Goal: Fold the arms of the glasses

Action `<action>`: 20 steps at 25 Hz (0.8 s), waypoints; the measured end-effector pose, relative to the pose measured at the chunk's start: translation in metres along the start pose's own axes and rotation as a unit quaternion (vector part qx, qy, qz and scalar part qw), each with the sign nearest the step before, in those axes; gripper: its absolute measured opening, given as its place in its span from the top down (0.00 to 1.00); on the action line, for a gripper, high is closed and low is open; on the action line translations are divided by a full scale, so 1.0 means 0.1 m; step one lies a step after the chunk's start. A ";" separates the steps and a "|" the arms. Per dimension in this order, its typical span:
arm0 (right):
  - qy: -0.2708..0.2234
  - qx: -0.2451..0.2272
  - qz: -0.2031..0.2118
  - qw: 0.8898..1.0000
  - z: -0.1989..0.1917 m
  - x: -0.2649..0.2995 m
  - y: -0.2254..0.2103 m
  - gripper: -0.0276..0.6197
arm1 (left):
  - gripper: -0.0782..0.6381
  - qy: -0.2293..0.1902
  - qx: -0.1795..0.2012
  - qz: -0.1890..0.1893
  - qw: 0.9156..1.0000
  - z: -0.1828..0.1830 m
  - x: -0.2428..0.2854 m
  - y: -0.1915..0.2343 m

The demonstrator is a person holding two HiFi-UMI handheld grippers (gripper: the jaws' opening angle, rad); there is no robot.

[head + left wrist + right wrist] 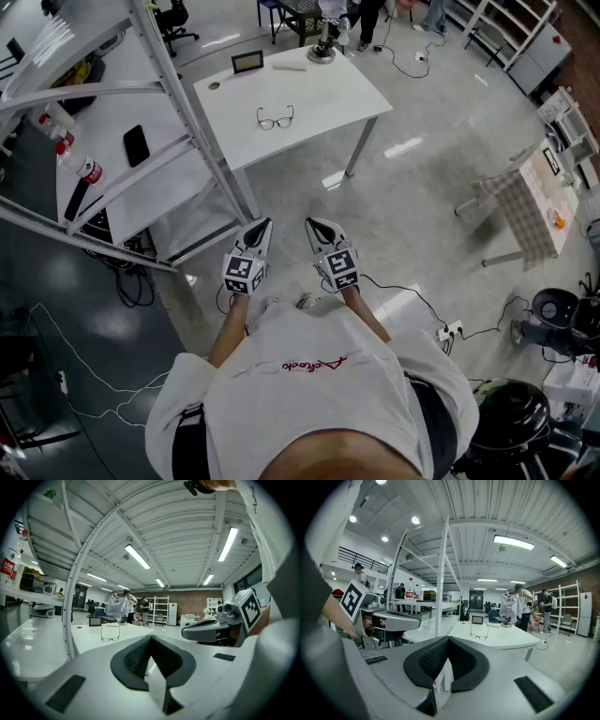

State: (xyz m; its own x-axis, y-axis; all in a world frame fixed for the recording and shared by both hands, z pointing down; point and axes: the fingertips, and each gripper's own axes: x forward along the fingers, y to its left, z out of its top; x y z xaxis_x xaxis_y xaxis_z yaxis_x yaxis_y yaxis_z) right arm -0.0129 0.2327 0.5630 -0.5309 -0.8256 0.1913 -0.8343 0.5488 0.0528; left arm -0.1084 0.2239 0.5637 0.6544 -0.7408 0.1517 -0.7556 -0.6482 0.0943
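- Two sets of fingers (132, 660) are pressed together and empty: your left gripper (263, 225) and your right gripper (312, 225).
- Glasses (275, 119) lie at 12 o'clock on the white counter (319, 94), arms open, well apart from both grippers.

**Head view:** above the person (309, 394), facing steeply down, table (309, 98) at 12 o'clock.
**Gripper views:** low, near level, both facing that distant table. The left one shows the right gripper (187, 631) at 3 o'clock, and the right one shows the left gripper (436, 619) at 9 o'clock.
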 end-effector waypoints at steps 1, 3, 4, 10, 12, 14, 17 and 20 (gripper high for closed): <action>-0.001 0.001 0.000 1.000 0.01 0.00 0.00 0.93 | 0.85 -0.001 0.001 0.000 1.000 0.00 0.01 0.00; -0.001 0.003 0.001 1.000 0.03 0.01 0.00 0.93 | 0.85 -0.001 0.002 0.001 1.000 0.00 0.02 0.01; -0.001 0.004 0.001 1.000 0.03 0.01 0.00 0.93 | 0.85 -0.001 0.002 0.001 1.000 0.00 0.03 0.01; -0.001 0.008 0.004 1.000 0.00 -0.05 -0.05 0.93 | 0.85 0.005 0.001 0.005 1.000 -0.04 0.06 -0.05; -0.007 0.014 0.009 1.000 0.01 -0.06 -0.08 0.93 | 0.85 0.005 0.001 0.006 1.000 -0.04 0.08 -0.07; -0.015 0.016 0.010 1.000 0.03 -0.08 -0.12 0.93 | 0.85 0.006 0.002 0.007 1.000 -0.02 0.11 -0.10; -0.020 0.013 0.010 1.000 0.05 -0.10 -0.19 0.93 | 0.85 0.006 0.004 0.008 1.000 0.00 0.17 -0.14; -0.023 0.012 0.011 1.000 0.02 -0.13 -0.27 0.93 | 0.85 0.007 0.006 0.008 1.000 0.00 0.25 -0.21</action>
State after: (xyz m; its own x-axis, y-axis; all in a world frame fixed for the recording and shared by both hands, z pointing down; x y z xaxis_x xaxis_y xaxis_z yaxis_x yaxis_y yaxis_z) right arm 0.0164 0.2287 0.5568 -0.5551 -0.8187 0.1470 -0.8252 0.5642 0.0260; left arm -0.0768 0.2189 0.5650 0.6412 -0.7491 0.1663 -0.7659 -0.6380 0.0796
